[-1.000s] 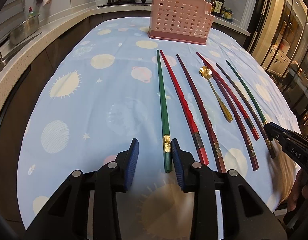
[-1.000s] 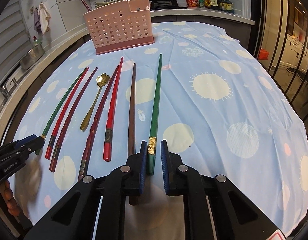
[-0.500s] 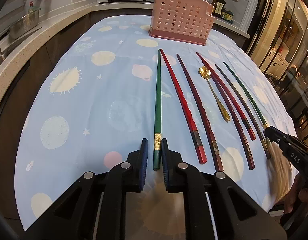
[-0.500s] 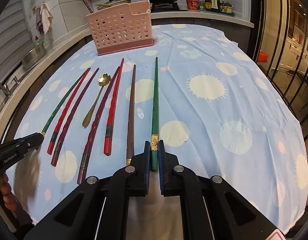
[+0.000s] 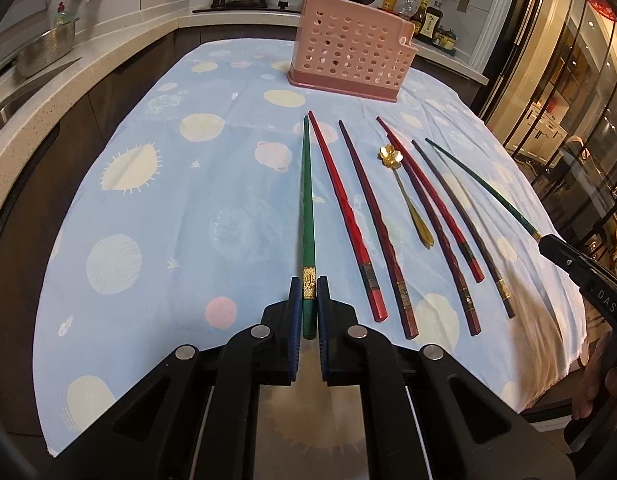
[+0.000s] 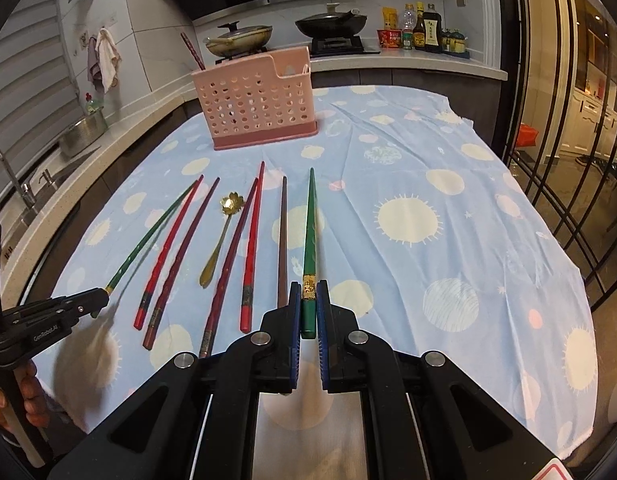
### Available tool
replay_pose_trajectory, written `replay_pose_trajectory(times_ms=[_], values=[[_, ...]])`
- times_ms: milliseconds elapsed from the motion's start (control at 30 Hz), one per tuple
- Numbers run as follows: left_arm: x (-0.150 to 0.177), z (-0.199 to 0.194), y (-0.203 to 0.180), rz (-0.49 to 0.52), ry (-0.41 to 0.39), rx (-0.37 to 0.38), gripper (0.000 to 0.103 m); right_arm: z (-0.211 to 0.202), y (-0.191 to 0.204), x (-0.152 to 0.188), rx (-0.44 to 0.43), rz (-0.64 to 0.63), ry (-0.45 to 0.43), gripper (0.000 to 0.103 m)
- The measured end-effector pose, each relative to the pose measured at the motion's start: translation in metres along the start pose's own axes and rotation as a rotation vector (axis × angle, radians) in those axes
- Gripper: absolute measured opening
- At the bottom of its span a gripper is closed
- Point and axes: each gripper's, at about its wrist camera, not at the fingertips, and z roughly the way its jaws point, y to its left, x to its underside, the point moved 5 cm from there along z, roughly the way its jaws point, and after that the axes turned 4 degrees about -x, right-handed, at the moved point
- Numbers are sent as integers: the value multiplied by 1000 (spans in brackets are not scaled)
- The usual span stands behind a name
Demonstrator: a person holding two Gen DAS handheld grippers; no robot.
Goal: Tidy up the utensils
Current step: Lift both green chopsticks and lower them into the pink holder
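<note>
Each gripper is shut on the thick end of a green chopstick. My left gripper (image 5: 308, 292) holds the leftmost green chopstick (image 5: 307, 204), lifted off the cloth. My right gripper (image 6: 308, 294) holds the rightmost green chopstick (image 6: 309, 232), also lifted. Each held stick also shows in the other view, as do the left gripper (image 6: 96, 300) and the right gripper (image 5: 548, 242). Between them several red and dark chopsticks (image 5: 348, 216) and a gold flower spoon (image 5: 404, 196) lie on the blue cloth. A pink perforated utensil holder (image 5: 352, 62) stands at the far end, with one dark red chopstick (image 6: 192, 54) in it.
The table has a blue cloth with sun and planet prints (image 6: 428, 220). A kitchen counter with a sink and metal pot (image 6: 84, 132) runs along the left. A stove with pans (image 6: 328, 24) and sauce bottles (image 6: 424, 32) stand behind. Glass doors (image 6: 568, 120) are on the right.
Both grippers closed on the thick ends of the outer green chopsticks and raised them off the cloth. The other utensils have not moved.
</note>
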Motion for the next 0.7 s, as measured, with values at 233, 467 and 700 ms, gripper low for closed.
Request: replay_pose_trajectory(times_ms=[233,467,700], values=[[-38,-43,0,-4,-128,35,7,-34,1,-40,-45,7,-123,7],[-101,-77,-3,16,-278,37,7,-56,-1,-101,-88,-3,-243,7],[-165,-94,-8,41,-394,5,7,-61,2,-157,-100,-25,-322,7]])
